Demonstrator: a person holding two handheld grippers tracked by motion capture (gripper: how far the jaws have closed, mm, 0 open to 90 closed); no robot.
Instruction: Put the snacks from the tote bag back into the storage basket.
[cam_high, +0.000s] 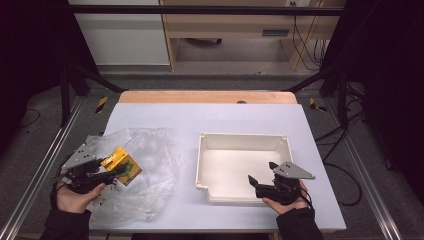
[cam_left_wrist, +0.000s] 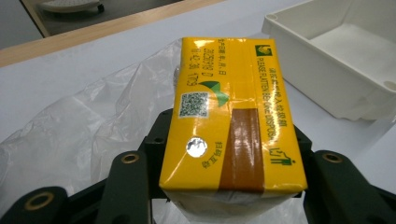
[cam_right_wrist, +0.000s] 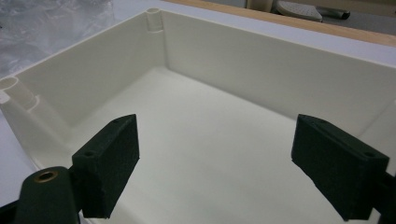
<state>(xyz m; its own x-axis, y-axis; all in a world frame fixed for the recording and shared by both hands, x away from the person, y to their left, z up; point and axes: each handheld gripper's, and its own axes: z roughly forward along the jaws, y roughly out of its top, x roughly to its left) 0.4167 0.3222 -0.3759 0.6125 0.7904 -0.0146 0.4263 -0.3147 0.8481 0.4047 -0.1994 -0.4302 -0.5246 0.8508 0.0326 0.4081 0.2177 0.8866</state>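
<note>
Where the left claw (cam_high: 116, 170) hovers over the left part of the counter (cam_high: 240, 117), a yellow carton (cam_left_wrist: 231, 119) is clamped between its two black jaws, which are seen pressing on the carton's long sides in the left gripper view. The carton is a small drink box wrapped in glossy film; a square code, a green leaf mark, a round foil seal and a brown stripe are shown on its upper face, with green print along one edge. It is held clear of the surface, above a crumpled clear plastic bag (cam_high: 145, 165) that is spread out on the counter beneath and around it. The claw is carried by the person's left hand (cam_high: 75, 197), with a grey three-cornered plate on top.

To the right of the bag, apart from it, a shallow white plastic tray (cam_high: 202, 160) is set on the counter, with small round posts moulded at its corners. The right claw (cam_high: 262, 172) is held at the tray's near right corner, above the rim, by the right hand (cam_high: 286, 202). Its jaws are spread wide with nothing between them, and in the right gripper view they are aimed into the tray's bare interior. A wooden strip is visible along the counter's far edge.
</note>
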